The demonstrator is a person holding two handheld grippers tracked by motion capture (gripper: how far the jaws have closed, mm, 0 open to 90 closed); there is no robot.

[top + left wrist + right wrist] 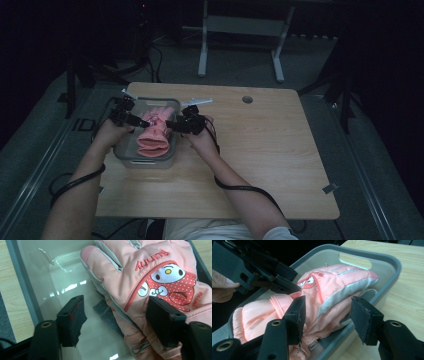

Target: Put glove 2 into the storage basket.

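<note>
So there's a pink glove lying in a clear plastic bin near the left edge of the tabletop, toward the far left corner, cuff end pointing at the person's side and fingers toward the bin's far wall. It's got a cartoon bunny patch in red with white dots and red stitched lettering on the back, and in the left gripper view there looks to be a second glove tucked under it, though that bit is too shadowed to be sure. The left gripper hangs over the bin's left side with its jaws parted about halfway, one pad over bare bin floor and the other over the glove's back, not clamping anything. The right gripper comes in from the bin's right rim, jaws also roughly half open, straddling the glove's edge without pinching it. Both are close enough to nearly meet over the glove.
</note>
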